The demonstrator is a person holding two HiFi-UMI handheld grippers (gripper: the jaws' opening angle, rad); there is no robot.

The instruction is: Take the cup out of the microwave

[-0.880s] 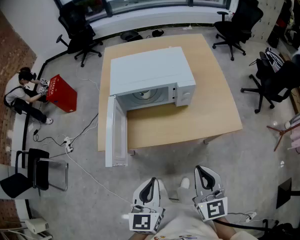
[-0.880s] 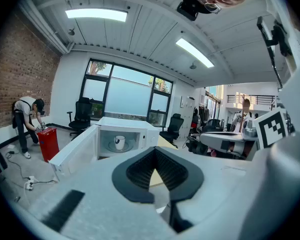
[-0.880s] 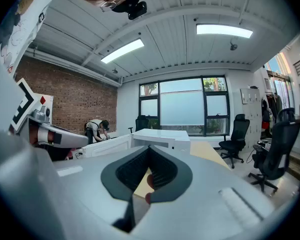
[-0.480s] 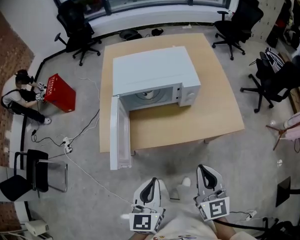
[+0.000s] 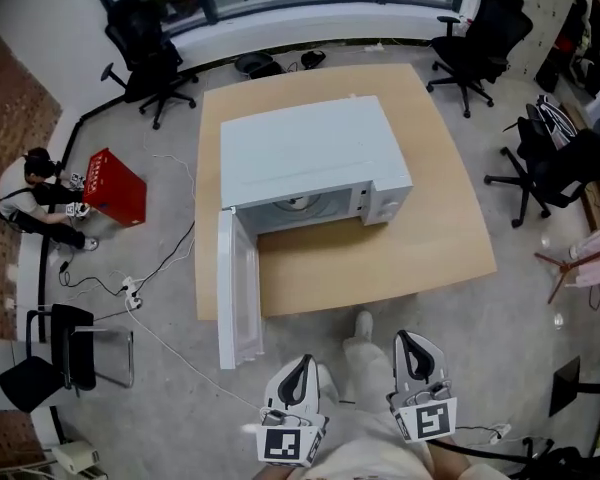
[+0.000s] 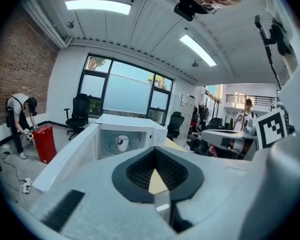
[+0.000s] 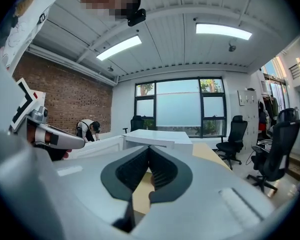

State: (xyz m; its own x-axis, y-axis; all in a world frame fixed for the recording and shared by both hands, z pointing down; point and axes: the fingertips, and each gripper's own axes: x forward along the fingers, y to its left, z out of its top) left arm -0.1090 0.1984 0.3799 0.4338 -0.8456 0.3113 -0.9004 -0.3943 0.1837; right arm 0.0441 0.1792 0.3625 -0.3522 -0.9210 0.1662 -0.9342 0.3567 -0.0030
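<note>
A white microwave [image 5: 305,153] stands on the wooden table [image 5: 430,243], and its door [image 5: 238,288] is swung open toward me past the table's front edge. A white cup [image 6: 122,142] with a dark mark sits on the turntable inside; in the head view only a sliver of the cavity [image 5: 300,205] shows. My left gripper [image 5: 302,365] and right gripper [image 5: 408,341] are held low near my body, well short of the table. Both are shut with nothing between their jaws, as the left gripper view [image 6: 155,150] and the right gripper view [image 7: 149,149] show.
Black office chairs [image 5: 145,58] [image 5: 475,38] [image 5: 555,168] stand around the table. A person [image 5: 30,193] crouches by a red box [image 5: 115,186] at the left. Cables and a power strip [image 5: 132,290] lie on the floor, and a black folding chair [image 5: 65,353] is at the lower left.
The table and microwave have come closer and lower in the head view, and a foot has stepped forward. Both grippers keep the same place in the picture and stay shut.
</note>
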